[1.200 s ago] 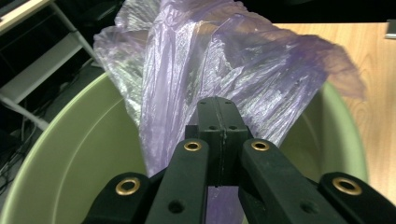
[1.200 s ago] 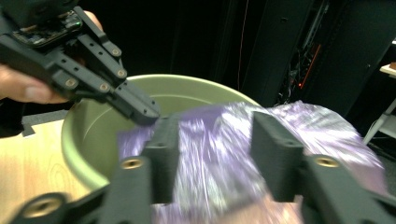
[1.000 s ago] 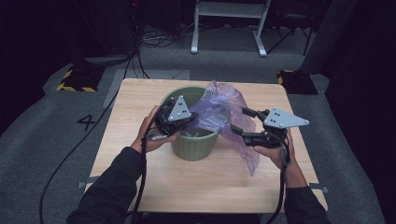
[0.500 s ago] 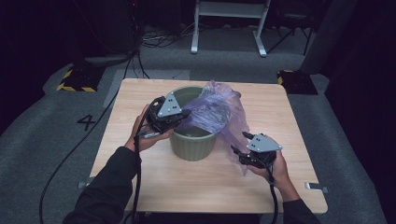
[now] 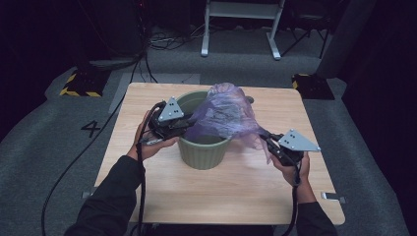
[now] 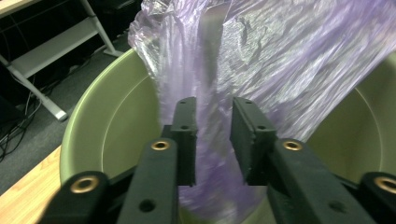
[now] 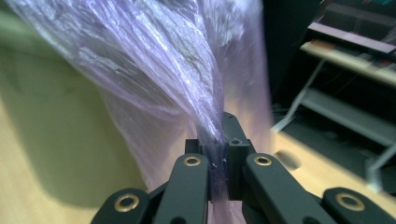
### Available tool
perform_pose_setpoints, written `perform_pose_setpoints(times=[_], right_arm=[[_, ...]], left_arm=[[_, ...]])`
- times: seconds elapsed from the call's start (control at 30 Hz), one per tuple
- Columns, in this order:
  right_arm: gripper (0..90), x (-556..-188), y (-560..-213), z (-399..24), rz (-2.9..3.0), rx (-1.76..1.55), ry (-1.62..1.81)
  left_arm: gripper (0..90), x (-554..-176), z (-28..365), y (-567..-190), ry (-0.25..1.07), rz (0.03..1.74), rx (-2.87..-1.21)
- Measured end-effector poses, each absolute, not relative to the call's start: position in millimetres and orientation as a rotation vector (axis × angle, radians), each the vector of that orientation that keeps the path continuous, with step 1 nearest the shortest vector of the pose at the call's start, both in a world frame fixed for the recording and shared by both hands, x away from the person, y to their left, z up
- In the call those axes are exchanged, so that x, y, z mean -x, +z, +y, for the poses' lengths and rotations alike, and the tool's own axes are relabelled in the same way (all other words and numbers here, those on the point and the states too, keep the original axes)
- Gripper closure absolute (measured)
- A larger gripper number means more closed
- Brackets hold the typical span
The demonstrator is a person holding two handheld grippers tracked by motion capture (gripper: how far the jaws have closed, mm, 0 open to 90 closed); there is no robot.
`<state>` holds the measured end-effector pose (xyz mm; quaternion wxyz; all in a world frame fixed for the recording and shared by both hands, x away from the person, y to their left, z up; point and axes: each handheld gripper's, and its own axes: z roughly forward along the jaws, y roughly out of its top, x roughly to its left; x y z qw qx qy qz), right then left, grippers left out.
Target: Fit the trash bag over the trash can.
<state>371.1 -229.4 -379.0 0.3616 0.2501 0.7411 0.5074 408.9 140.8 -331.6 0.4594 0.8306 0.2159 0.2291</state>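
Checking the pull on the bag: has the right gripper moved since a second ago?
Yes. The right gripper moved toward the table's near edge.

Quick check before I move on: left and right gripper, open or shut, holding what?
Left gripper: open, jaws just parted, purple plastic bag between them, over the green bin.
Right gripper: just closed, shut on the purple plastic bag.

One green bin [image 5: 204,147], one purple bag [image 5: 223,115], two grippers, one table [image 5: 221,196].

Floor: grey carpet [image 5: 59,162], a "4" [image 5: 91,128] marked on it.
Furniture: white metal frame [image 5: 241,24] behind the wooden table [image 5: 221,196].
Light: dim, dark surroundings.
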Motion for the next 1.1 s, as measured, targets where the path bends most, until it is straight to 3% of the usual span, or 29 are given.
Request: perform_pose_setpoints(times=[0.07, 0.2, 0.37, 0.63, 0.8, 0.9, 0.97, 1.0, 1.1], right_arm=[[90.0, -369, -367, -229, 1.884, -0.631, 1.299], [89.9, -367, -346, -228, 1.832, -0.614, 1.250], [89.8, -366, -336, -217, 1.851, -0.567, 1.232], [88.3, -366, -331, -189, 1.894, -0.459, 1.235], [87.6, -360, -326, -172, 1.929, -0.365, 1.241], [88.1, -356, -324, -163, 1.968, -0.301, 1.249], [88.1, -355, -325, -161, 1.981, -0.286, 1.252], [88.1, -354, -326, -158, 1.990, -0.275, 1.249], [88.0, -353, -326, -155, 2.002, -0.264, 1.266]], left_arm=[[51.0, -408, 140, -329, 0.549, 0.549, -2.030], [31.6, -401, 139, -322, 0.522, 0.515, -1.995], [23.9, -392, 125, -316, 0.514, 0.451, -1.989], [19.9, -382, 101, -308, 0.497, 0.374, -1.980], [26.2, -377, 89, -303, 0.474, 0.349, -1.985], [38.9, -378, 87, -303, 0.464, 0.355, -1.985], [52.2, -379, 86, -305, 0.473, 0.364, -2.004], [52.2, -380, 86, -306, 0.473, 0.364, -2.008], [67.3, -381, 89, -308, 0.503, 0.357, -2.024]])
